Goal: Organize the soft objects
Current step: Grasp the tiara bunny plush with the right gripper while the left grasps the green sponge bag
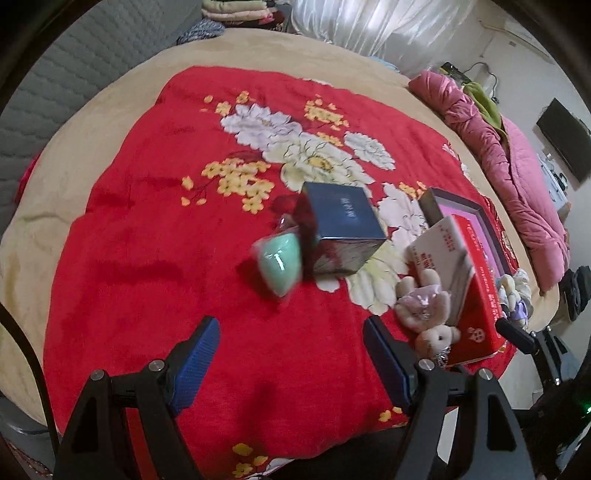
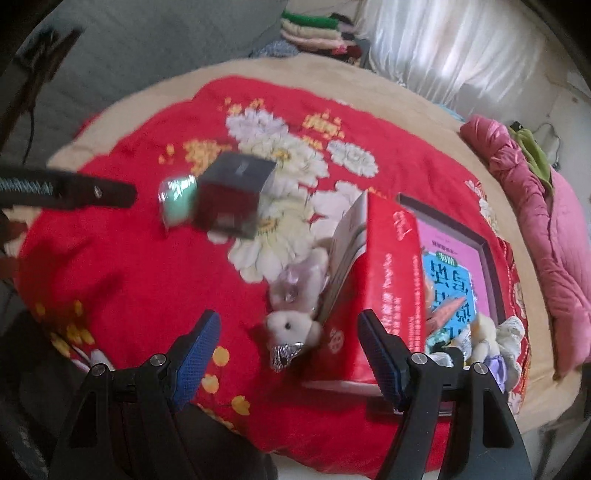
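A mint-green soft egg in clear wrap (image 1: 279,264) lies on the red floral blanket (image 1: 147,240), leaning against a shiny blue box (image 1: 341,230). A small plush bear (image 1: 426,308) lies beside a red book (image 1: 471,291). My left gripper (image 1: 291,356) is open and empty, just short of the egg. My right gripper (image 2: 288,354) is open around the bear (image 2: 295,325), whose head sits between the blue pads. The egg (image 2: 177,201) and box (image 2: 232,195) lie farther off. More soft toys (image 2: 491,339) rest on a shallow tray (image 2: 491,258).
The blanket covers a beige bed (image 1: 110,99). A pink quilt (image 1: 517,173) lies along the right edge. Folded clothes (image 2: 314,29) are stacked at the back. The other gripper's arm (image 2: 74,192) shows at the left in the right wrist view.
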{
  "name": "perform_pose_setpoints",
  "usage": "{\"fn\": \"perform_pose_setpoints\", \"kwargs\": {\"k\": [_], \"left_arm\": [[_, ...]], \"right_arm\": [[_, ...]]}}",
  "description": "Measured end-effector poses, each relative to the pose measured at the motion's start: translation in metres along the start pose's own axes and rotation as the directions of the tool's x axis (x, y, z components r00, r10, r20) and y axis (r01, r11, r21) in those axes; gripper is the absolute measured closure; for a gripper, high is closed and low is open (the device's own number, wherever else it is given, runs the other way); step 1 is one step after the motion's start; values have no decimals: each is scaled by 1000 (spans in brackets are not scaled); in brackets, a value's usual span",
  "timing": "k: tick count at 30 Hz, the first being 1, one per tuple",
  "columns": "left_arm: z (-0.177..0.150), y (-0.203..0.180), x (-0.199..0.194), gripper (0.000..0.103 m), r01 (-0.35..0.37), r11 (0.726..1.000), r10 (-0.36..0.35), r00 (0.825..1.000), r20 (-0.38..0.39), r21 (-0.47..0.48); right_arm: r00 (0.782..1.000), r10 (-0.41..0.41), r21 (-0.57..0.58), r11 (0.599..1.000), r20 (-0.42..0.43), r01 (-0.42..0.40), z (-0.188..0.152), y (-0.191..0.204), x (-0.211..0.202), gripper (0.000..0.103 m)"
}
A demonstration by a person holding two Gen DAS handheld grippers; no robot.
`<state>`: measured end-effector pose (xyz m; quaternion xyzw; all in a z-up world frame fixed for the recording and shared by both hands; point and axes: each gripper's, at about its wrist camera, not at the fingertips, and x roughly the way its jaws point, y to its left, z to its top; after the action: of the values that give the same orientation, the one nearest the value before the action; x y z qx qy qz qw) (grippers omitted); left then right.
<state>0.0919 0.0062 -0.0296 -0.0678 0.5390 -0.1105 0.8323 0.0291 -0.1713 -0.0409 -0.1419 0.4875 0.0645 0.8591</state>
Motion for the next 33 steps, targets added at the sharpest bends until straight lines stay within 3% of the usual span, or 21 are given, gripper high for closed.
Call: {"fn": "perform_pose_setpoints", "kwargs": {"k": [6, 11, 17, 21, 33], "left_arm": [[1, 12, 14, 24, 6, 999, -6, 1000, -22, -31], [7, 17, 29, 24, 2, 999, -4, 999, -41, -41], [16, 22, 53, 24, 41, 996, -48, 996, -74, -81], [24, 26, 66, 24, 35, 995, -43, 996, -81, -98], [43, 31, 103, 24, 7, 994, -20, 993, -117, -110]], "right_arm": [[992, -127, -157, 980, -28, 121, -1, 22, 22, 26], [968, -250, -324, 919, -37, 225, -4, 44, 39, 26], [951, -302, -406, 878, -63, 252, -8, 53, 59, 29], [946, -311, -429, 870, -93, 244, -8, 54, 73, 38], [925, -364, -490, 829, -109, 269, -7, 59, 105, 50]]}}
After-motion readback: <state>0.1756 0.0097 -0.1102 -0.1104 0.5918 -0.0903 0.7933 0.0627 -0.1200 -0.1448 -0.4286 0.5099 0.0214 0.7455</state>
